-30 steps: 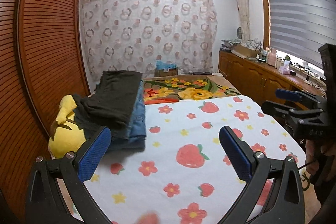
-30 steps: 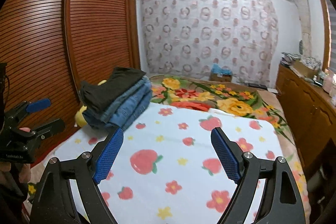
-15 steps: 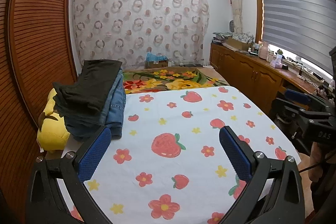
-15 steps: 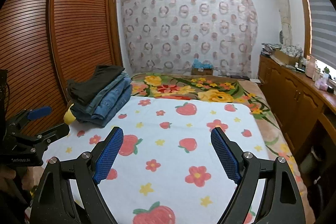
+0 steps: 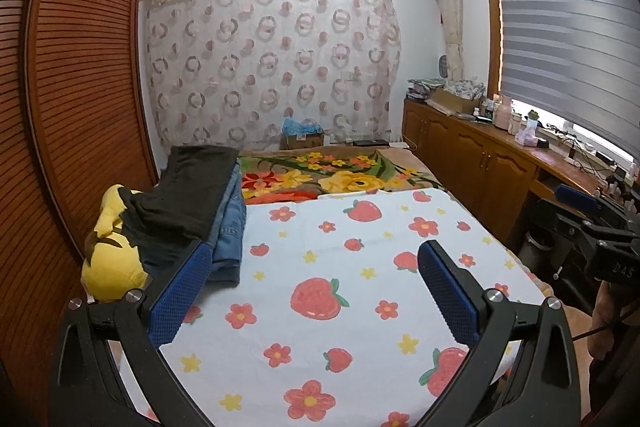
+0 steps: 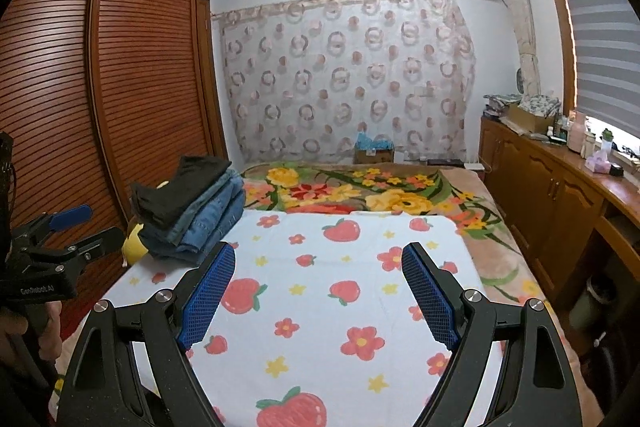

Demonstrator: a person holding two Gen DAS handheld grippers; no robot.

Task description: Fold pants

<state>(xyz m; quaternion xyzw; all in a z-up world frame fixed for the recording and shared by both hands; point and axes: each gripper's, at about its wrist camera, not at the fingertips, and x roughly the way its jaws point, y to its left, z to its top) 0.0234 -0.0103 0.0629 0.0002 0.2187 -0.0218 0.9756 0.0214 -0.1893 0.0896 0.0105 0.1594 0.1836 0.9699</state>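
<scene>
Louvered wardrobe (image 6: 120, 87), curtained wall (image 6: 344, 79)

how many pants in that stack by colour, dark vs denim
dark pants: 1, on top of the stack
blue denim pants: at least 2 folded pairs by the visible layers; exact number hard to tell
total: at least 3, stacked beside the yellow plush toy
</scene>
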